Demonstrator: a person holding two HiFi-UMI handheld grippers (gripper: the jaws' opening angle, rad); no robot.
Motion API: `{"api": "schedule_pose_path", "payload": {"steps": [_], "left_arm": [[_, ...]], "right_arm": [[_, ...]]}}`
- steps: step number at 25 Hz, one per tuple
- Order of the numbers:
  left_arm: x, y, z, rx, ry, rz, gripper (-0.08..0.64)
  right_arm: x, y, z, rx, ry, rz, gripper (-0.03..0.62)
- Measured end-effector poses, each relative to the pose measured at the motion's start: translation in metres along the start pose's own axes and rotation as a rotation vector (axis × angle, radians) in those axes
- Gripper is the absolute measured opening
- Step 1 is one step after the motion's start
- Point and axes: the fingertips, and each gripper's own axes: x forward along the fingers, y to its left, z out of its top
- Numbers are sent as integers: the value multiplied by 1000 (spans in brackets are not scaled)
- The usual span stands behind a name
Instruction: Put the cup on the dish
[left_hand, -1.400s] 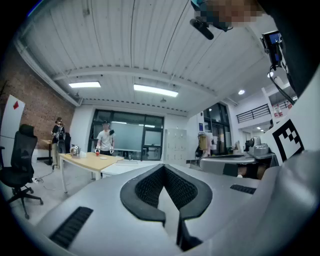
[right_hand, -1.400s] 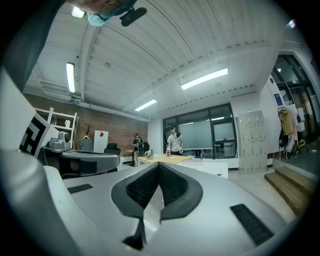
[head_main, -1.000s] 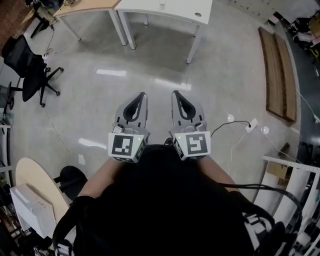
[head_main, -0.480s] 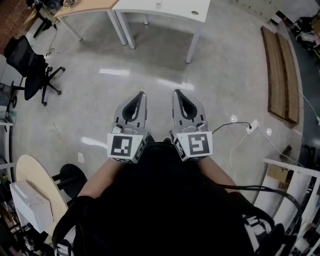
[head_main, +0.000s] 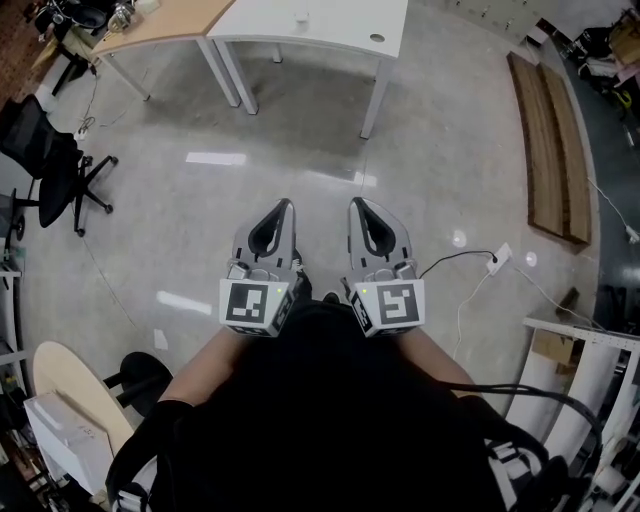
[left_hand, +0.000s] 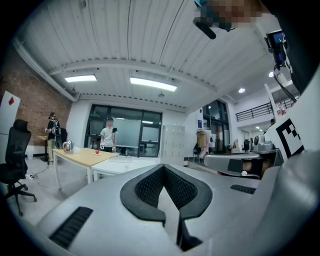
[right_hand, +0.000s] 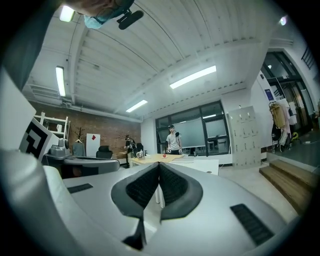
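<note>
My left claw (head_main: 285, 207) and right claw (head_main: 358, 206) (both closed, empty) point toward the table (head_main: 340, 22), well ahead, neither nearer.

Bright, even light from ceiling strips (left_hand: 152, 83) fills the room, leaving pale glare patches on the glossy floor (head_main: 215, 158) and a soft shadow under the white table (head_main: 340, 20), while both gripper views bend strongly at the edges, with black corners and a slightly soft foreground.
</note>
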Motion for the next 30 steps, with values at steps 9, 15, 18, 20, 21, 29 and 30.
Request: {"api": "schedule_pose_path", "payload": {"steps": [9, 15, 18, 20, 21, 29, 30], "left_arm": [[52, 47, -17, -60, 69, -3, 9], [83, 103, -16, -82, 67, 9, 9], [94, 135, -13, -83, 53, 10, 9], [99, 150, -10, -85, 38, -2, 9], [102, 156, -10, -84, 30, -15, 9], [121, 202, 2, -73, -1, -61, 9], [122, 207, 3, -81, 0, -60, 9]], "right_arm": [[77, 12, -18, -8, 54, 91, 12], [141, 11, -31, -41, 123, 57, 12], [174, 27, -29, -51, 130, 106, 12], [191, 41, -30, -56, 141, 150, 14], [199, 46, -31, -60, 148, 162, 14], [254, 61, -19, -85, 133, 140, 12], [258, 63, -18, -90, 133, 138, 14]]}}
